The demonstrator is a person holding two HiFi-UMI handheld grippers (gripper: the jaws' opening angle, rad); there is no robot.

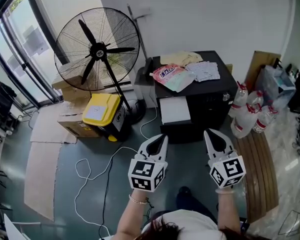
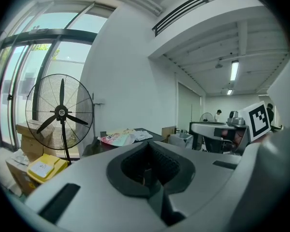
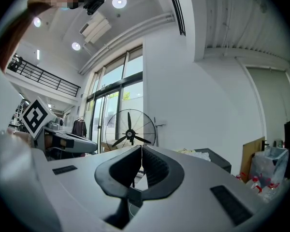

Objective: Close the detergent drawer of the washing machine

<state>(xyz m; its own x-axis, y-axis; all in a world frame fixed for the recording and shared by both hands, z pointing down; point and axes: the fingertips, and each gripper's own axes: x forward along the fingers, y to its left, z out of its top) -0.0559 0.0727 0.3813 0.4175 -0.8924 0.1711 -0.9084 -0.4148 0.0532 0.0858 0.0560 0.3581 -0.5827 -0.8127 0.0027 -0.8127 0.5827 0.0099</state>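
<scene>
A black washing machine stands against the far wall, with a pink bag and papers on its top. A white drawer sticks out of its front at the left side. Both grippers hang in the air short of the machine, side by side, pointing at it and touching nothing. My left gripper is shut and empty, roughly in line with the white drawer. My right gripper is shut and empty too. In the left gripper view the left gripper points toward the machine's top. The right gripper in its own view has the machine to its right.
A large standing fan and a yellow box on a cardboard carton stand left of the machine. A white cable loops over the floor. Plastic bottles and a wooden slatted board lie at the right. Flat cardboard covers the floor at left.
</scene>
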